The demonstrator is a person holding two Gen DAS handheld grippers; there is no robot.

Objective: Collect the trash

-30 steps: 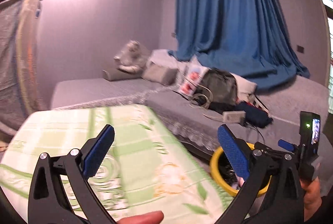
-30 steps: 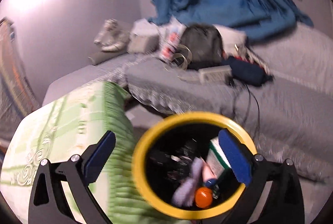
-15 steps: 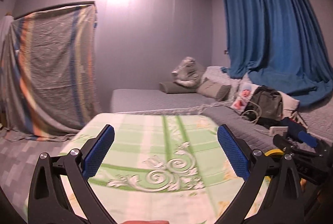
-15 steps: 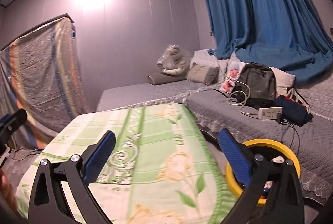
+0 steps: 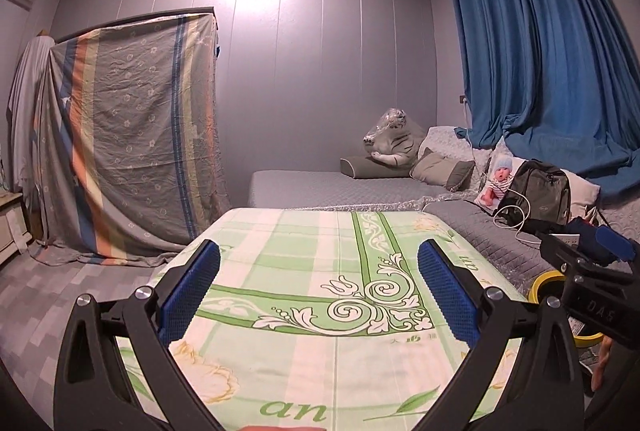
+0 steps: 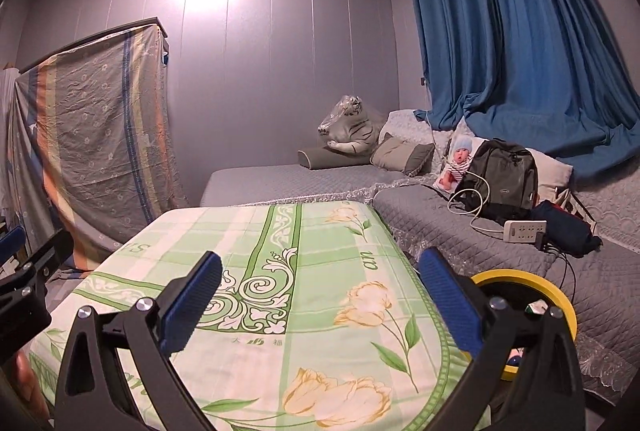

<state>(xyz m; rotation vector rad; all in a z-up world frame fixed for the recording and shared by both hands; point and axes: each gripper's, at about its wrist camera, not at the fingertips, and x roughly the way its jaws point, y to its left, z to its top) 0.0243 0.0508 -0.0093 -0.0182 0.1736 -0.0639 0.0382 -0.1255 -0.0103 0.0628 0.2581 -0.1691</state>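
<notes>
My left gripper [image 5: 318, 291] is open above a table covered in a green floral cloth [image 5: 340, 311], with nothing between its blue pads. My right gripper [image 6: 318, 295] is open too, over the same cloth [image 6: 304, 295], and holds nothing. A yellow-rimmed trash bin [image 6: 528, 281] stands on the floor to the right of the table, partly hidden behind my right finger; a bit of trash shows inside. In the left wrist view the bin [image 5: 546, 281] peeks out behind the right gripper's body [image 5: 592, 295]. No loose trash shows on the cloth.
A grey sofa bed [image 6: 460, 215] runs along the right with a black backpack [image 6: 500, 175], a power strip [image 6: 524, 231], pillows and a plush tiger [image 6: 352, 131]. A striped sheet [image 5: 132, 135] drapes over furniture at left. Blue curtains [image 5: 552, 43] hang at right.
Both grippers have swung up and left, away from the yellow bin, and now face level across the table. The right one was right over the bin's opening a second ago.
</notes>
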